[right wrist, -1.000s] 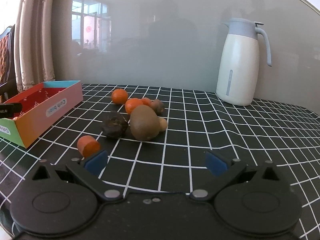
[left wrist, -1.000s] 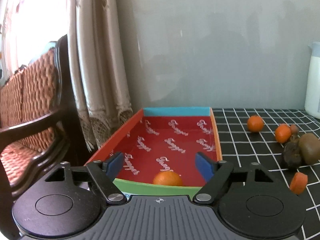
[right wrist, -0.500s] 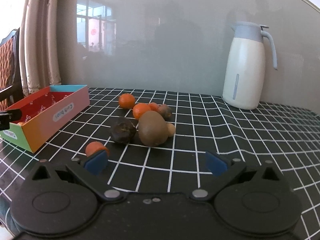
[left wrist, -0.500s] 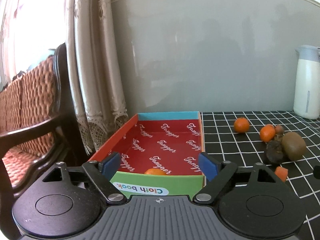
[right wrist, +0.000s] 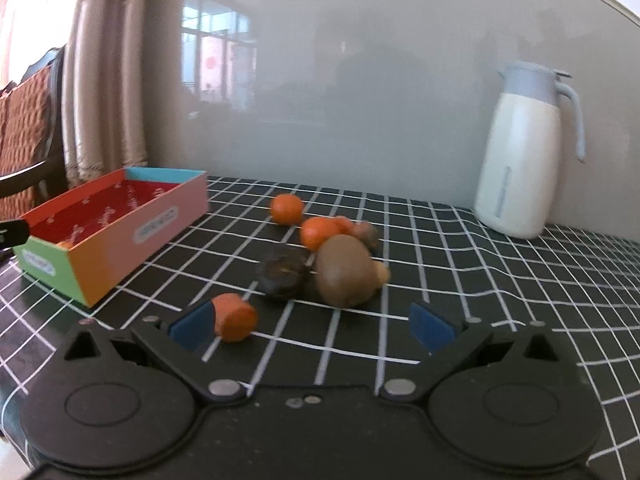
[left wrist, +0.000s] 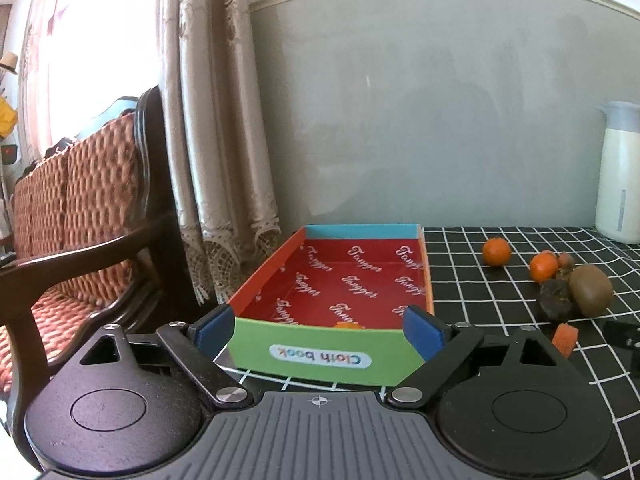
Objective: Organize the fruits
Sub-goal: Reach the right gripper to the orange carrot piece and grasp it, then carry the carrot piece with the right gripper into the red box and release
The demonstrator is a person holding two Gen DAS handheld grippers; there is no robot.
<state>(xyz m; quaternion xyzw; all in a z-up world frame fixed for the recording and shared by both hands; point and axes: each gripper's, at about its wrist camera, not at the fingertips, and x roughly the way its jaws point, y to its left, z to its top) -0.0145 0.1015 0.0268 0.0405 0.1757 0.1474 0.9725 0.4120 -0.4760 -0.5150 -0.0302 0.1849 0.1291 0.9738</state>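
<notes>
A colourful open box (left wrist: 312, 354) with a red inside lies on the checked tablecloth; it also shows in the right wrist view (right wrist: 168, 220). One orange (left wrist: 348, 325) lies inside it, by the near wall. My left gripper (left wrist: 320, 330) is open and empty, just in front of the box's green end. To the right lie two oranges (right wrist: 286, 209) (right wrist: 318, 232), a brown kiwi (right wrist: 346, 270), a dark wrinkled fruit (right wrist: 282, 274) and an orange piece (right wrist: 234, 317). My right gripper (right wrist: 312, 326) is open and empty, near the orange piece.
A white and grey thermos jug (right wrist: 524, 160) stands at the back right by the grey wall. A wooden chair with a woven cushion (left wrist: 76, 216) and a curtain (left wrist: 216, 120) are left of the table edge. Small brownish fruits (right wrist: 368, 234) lie behind the kiwi.
My left gripper has pulled back and down from over the box, leaving the orange inside. My right gripper has moved closer to the fruit pile, toward the orange piece.
</notes>
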